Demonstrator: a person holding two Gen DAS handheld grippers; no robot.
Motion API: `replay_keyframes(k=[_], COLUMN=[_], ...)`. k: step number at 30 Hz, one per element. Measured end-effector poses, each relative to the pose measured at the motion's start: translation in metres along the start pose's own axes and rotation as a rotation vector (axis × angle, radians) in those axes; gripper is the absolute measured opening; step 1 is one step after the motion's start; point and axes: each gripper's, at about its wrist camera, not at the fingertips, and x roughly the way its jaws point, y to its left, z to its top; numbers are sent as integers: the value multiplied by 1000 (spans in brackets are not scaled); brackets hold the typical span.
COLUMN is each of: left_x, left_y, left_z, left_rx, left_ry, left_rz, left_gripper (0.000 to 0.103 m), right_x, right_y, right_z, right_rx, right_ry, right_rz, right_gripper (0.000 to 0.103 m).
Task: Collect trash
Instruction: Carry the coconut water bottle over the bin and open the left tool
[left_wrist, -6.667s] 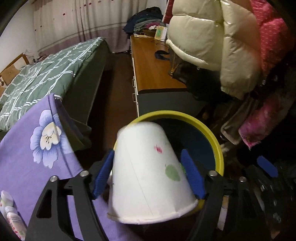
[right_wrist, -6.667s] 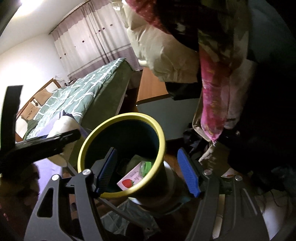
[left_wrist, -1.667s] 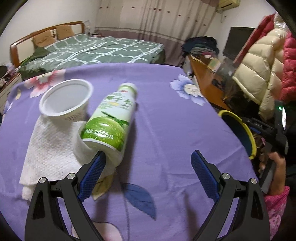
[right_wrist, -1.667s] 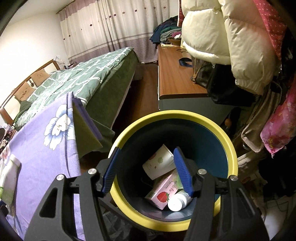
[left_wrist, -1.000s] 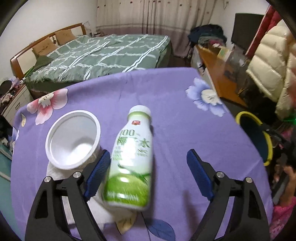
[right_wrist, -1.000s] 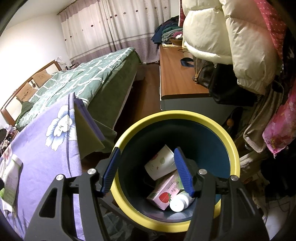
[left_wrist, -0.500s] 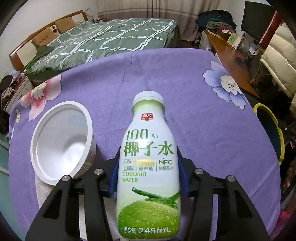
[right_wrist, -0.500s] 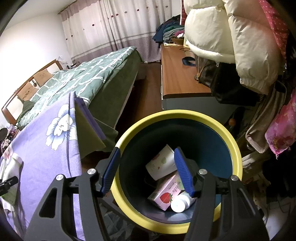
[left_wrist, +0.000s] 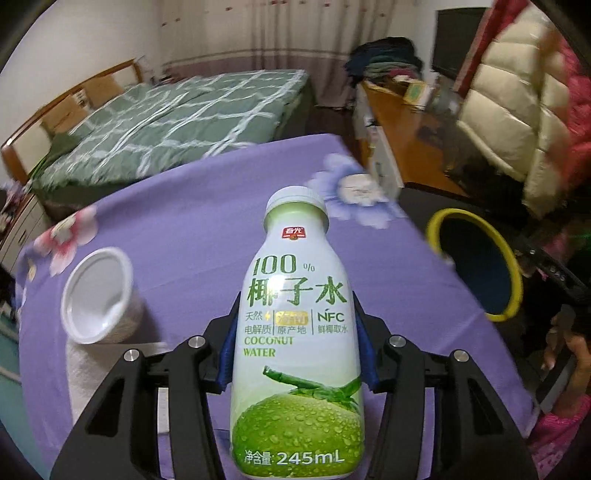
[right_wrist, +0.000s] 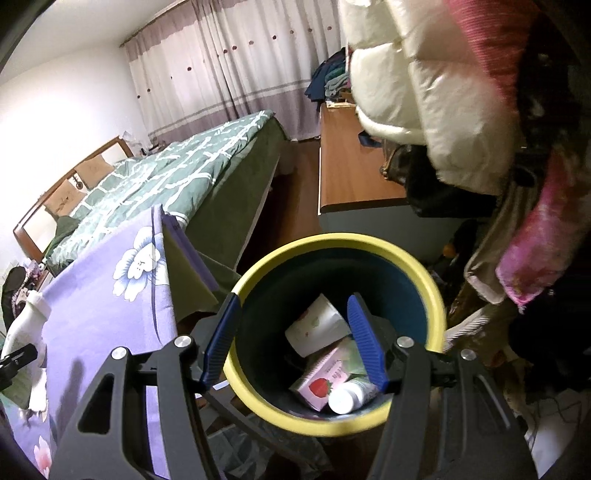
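A: Where is the piece of trash right now?

B: A coconut water bottle (left_wrist: 295, 332), white with a green label and a white cap, stands upright between the blue pads of the left gripper (left_wrist: 295, 347). Both pads press against its sides, so the tongs are closed on it. It is held above a purple flowered tablecloth (left_wrist: 192, 229).

A: What lies near it on the table?

B: To the left, an empty white cup (left_wrist: 98, 295) lies tilted on a white paper towel (left_wrist: 79, 373). It is apart from the bottle.

A: And the bin?

B: A dark blue bin with a yellow rim (right_wrist: 332, 424) sits just past the table's edge, with the right gripper (right_wrist: 293, 341) at its near rim. One blue pad is outside the wall, the other inside. Whether they squeeze the wall, I cannot tell. Inside lie a paper cup (right_wrist: 317, 328), a pink strawberry carton (right_wrist: 321, 384) and a small white bottle (right_wrist: 349, 397).

A: Anything further out?

B: A bed with a green checked quilt (left_wrist: 177, 122), a wooden desk (right_wrist: 351, 173) and hanging puffy coats (right_wrist: 424, 92). At the right edge of the left view, a hand (left_wrist: 580, 362) in a pink sleeve.
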Motion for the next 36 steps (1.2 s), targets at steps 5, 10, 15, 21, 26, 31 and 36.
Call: replay_keyframes(k=[5, 10, 15, 21, 26, 31, 36], left_x=[4, 26, 53, 90, 118, 98, 38], left_y=[-64, -134, -204, -262, -287, -285, -241], left_z=[13, 26, 36, 49, 55, 58, 49], left_rx=[89, 172, 241, 290, 305, 302, 239], left_ry=[-3, 23, 54, 93, 110, 6, -89], left_rz=[-81, -163, -218, -246, -245, -191, -186], left_gripper=[51, 51, 51, 51, 59, 81, 91], right_x=[-19, -35, -37, -34, -29, -28, -32], right_y=[-24, -54, -80, -104, -114, -112, -95], right_z=[-5, -12, -18, -22, -22, -22, -23], right_rx=[12, 26, 46, 75, 94, 86, 61], right_ry=[-10, -12, 1, 13, 25, 28, 20], right_rz=[-10, -29, -45, -70, -87, -81, -49], right_gripper=[57, 57, 57, 57, 58, 60, 60])
